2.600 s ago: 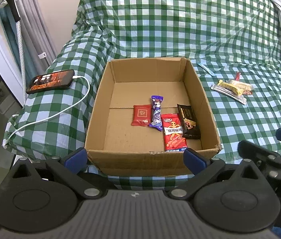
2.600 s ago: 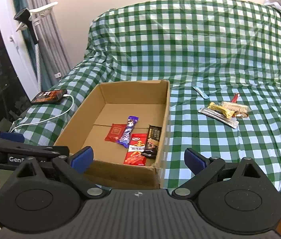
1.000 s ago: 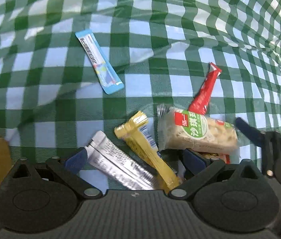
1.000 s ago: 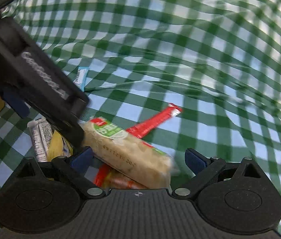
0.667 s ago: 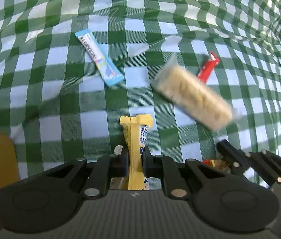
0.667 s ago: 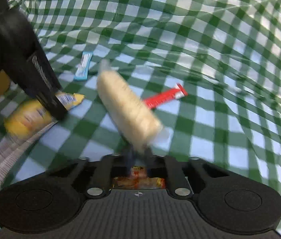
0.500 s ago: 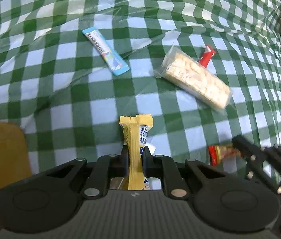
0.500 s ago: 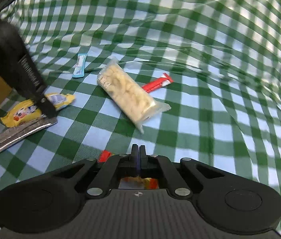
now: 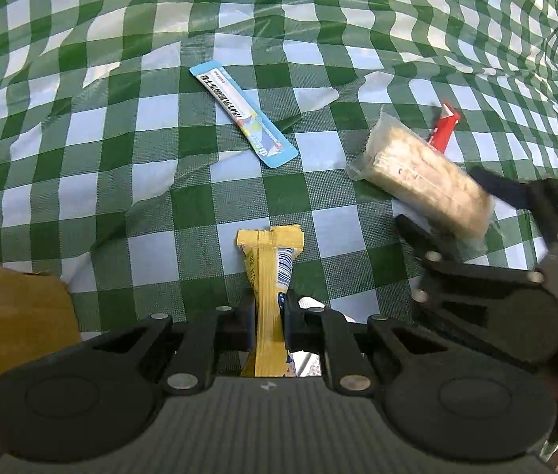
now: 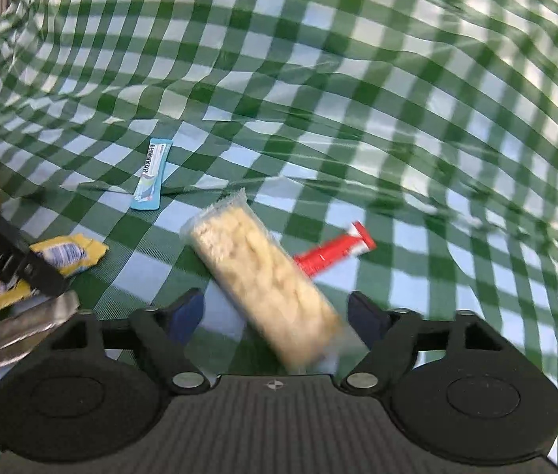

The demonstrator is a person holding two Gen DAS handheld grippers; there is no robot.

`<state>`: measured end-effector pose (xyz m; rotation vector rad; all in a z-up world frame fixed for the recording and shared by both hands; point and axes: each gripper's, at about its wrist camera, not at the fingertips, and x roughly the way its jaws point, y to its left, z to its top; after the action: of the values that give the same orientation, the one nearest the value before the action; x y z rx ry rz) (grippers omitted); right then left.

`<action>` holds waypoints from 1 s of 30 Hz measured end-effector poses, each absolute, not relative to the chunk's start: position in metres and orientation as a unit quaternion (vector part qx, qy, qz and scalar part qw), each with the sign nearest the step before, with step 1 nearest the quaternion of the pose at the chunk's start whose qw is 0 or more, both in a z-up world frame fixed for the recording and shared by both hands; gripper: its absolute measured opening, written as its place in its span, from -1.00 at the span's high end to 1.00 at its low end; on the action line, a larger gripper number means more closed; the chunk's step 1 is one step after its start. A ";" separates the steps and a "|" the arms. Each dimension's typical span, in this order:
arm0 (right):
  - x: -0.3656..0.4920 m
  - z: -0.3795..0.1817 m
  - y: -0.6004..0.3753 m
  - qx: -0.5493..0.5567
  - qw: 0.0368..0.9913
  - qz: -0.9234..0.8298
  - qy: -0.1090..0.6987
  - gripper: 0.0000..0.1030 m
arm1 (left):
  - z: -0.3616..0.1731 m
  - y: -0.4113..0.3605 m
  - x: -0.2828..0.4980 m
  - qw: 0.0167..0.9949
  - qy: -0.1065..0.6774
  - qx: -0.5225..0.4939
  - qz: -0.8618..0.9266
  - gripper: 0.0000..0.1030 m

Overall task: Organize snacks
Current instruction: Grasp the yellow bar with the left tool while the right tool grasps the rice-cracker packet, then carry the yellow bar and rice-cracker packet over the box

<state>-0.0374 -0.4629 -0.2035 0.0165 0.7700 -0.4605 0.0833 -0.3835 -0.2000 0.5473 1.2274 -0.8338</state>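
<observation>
cardboard box (image 9: 10, 339): brown corner at near left, left wrist view only; right wrist view shows just a tan sliver at the far left edge.
left gripper (image 9: 270, 318): fingers pressed together, pinching the yellow snack bar (image 9: 273, 276); bar sticks out forward over the checked cloth (image 9: 121, 150). Right wrist view shows it from the side at near left, printed face visible.
silver packet (image 10: 14, 335): right wrist view shows it lying under the left gripper's arm at near left; left wrist view shows only a scrap behind the fingers.
blue sachet (image 9: 243, 112): flat on the cloth, far of the yellow bar, well apart from it; seen in both views.
rice cracker pack (image 10: 267, 280): clear wrap, lies diagonally, near end between the right gripper's fingers; blurred, contact unclear.
right gripper (image 10: 279, 314): fingers spread wide either side of the pack.
red stick (image 10: 334, 252): just right of the pack, one end tucked under it.
</observation>
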 end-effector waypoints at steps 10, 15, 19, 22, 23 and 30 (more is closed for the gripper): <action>-0.083 -0.166 -0.426 0.021 0.909 -0.248 0.334 0.27 | -0.123 -0.340 0.056 0.723 0.507 0.208 -0.421 0.73; -0.149 -0.103 -0.393 0.086 0.914 -0.301 0.257 0.26 | -0.064 -0.282 0.023 0.739 0.478 0.184 -0.439 0.73; -0.199 -0.069 -0.332 0.131 0.913 -0.314 0.226 0.26 | -0.034 -0.223 -0.012 0.749 0.467 0.182 -0.433 0.72; -0.225 -0.054 -0.281 0.153 0.913 -0.309 0.219 0.26 | -0.022 -0.175 -0.035 0.759 0.462 0.194 -0.416 0.72; -0.233 -0.050 -0.262 0.170 0.912 -0.302 0.220 0.26 | -0.019 -0.158 -0.042 0.763 0.460 0.200 -0.408 0.72; -0.262 -0.056 -0.194 0.252 0.899 -0.239 0.267 0.26 | -0.005 -0.054 -0.075 0.779 0.456 0.214 -0.374 0.72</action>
<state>-0.2625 -0.1939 -0.0561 0.5224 0.5531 -0.4943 -0.0755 -0.0543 -0.0046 0.4619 0.9859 -0.8075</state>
